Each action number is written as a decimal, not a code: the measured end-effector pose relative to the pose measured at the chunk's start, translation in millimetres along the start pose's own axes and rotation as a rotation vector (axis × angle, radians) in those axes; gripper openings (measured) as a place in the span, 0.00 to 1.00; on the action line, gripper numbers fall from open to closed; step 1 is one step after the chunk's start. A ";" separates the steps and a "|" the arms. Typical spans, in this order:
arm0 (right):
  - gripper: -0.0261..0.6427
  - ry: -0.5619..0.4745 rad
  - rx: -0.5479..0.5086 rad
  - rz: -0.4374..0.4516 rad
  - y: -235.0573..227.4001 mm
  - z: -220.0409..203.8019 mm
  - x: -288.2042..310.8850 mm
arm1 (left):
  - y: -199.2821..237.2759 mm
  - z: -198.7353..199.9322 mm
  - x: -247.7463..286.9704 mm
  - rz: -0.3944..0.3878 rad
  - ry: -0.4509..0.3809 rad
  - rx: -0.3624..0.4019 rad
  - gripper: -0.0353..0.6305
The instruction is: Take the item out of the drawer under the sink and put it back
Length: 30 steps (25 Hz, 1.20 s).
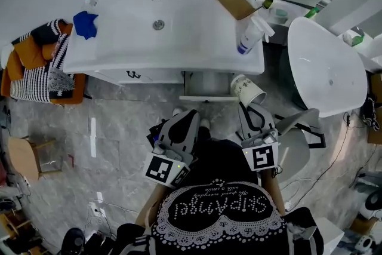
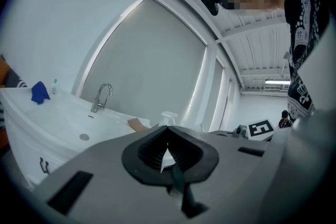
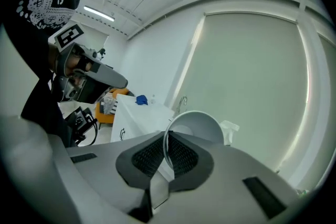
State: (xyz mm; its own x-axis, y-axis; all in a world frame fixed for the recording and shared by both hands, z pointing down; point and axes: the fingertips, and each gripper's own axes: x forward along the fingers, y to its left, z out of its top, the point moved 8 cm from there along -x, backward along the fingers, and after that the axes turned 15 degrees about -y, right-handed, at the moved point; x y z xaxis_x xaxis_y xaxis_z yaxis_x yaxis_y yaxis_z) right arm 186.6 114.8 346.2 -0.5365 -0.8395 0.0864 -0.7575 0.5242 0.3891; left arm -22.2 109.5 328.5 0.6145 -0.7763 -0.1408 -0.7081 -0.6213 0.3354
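Item: paper cup (image 3: pixel 197 126), rim was pinched between your R gripper (image 3: pixel 167 153) pads, near open drawer (image 1: pixel 203 92); L gripper (image 2: pixel 168 150) jaws were together, empty.

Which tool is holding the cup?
The right tool: its jaws pinch the rim of the paper cup. The left tool is shut on nothing.

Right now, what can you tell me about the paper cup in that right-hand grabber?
The cup is white paper with dark print on its side. It lies tipped over in mid-air, and the inside that shows looks empty. The right gripper holds it, fingers shut on the thin rim. It hangs near the open drawer below the sink, touching nothing else visible.
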 end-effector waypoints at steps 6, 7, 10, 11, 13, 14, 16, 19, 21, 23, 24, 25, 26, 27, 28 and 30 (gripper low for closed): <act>0.08 0.045 -0.022 0.060 1.7 -13.3 6.4 | 0.7 0.5 -1.9 0.025 -0.009 0.007 0.06; 0.08 0.051 -0.013 0.067 1.8 -15.4 8.2 | 1.5 1.2 -1.6 0.028 -0.012 0.010 0.06; 0.08 0.073 -0.003 0.085 2.3 -23.8 13.3 | 4.4 2.8 -0.4 0.034 -0.021 0.016 0.06; 0.08 0.081 -0.013 0.094 2.3 -27.5 14.5 | 5.4 2.9 -0.3 0.037 -0.022 0.017 0.06; 0.08 0.091 -0.018 0.103 1.5 -30.9 17.4 | 6.7 3.4 -0.1 0.042 -0.023 0.018 0.06; 0.08 0.094 -0.011 0.105 1.0 -30.8 19.3 | 7.3 3.9 0.1 0.044 -0.023 0.018 0.06; 0.08 0.102 -0.007 0.113 1.1 -32.7 22.5 | 9.0 5.1 0.4 0.048 -0.020 0.019 0.06; 0.08 0.124 -0.027 0.145 1.9 -37.6 28.3 | 11.6 6.0 1.3 0.058 -0.002 0.017 0.06; 0.08 0.138 -0.039 0.172 2.2 -41.2 33.2 | 12.9 7.6 2.3 0.064 0.005 0.024 0.06; 0.08 0.147 -0.041 0.188 4.5 -45.8 38.1 | 15.1 9.4 1.9 0.068 0.007 0.030 0.06; 0.08 0.152 -0.041 0.195 6.3 -48.7 39.8 | 16.1 9.5 0.8 0.070 0.009 0.031 0.06; 0.08 0.160 -0.043 0.203 8.0 -52.1 41.2 | 16.8 9.3 -0.7 0.073 0.010 0.032 0.06; 0.08 0.171 -0.050 0.212 9.3 -56.0 42.6 | 17.4 9.0 -2.3 0.077 0.012 0.032 0.06; 0.08 0.183 -0.063 0.223 10.4 -60.7 44.3 | 18.1 8.6 -4.1 0.086 0.016 0.028 0.06; 0.08 0.195 -0.077 0.234 11.4 -66.1 46.4 | 18.9 8.4 -6.0 0.099 0.021 0.018 0.06; 0.08 0.216 -0.094 0.253 13.6 -74.5 52.3 | 20.2 9.0 -9.0 0.123 0.025 -0.001 0.06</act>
State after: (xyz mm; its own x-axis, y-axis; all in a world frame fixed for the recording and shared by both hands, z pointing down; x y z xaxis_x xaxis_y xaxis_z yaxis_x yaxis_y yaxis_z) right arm 175.9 67.4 424.4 -0.6043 -0.7008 0.3791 -0.5678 0.7125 0.4122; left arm -45.2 103.0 328.2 0.5312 -0.8439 -0.0756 -0.7783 -0.5213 0.3499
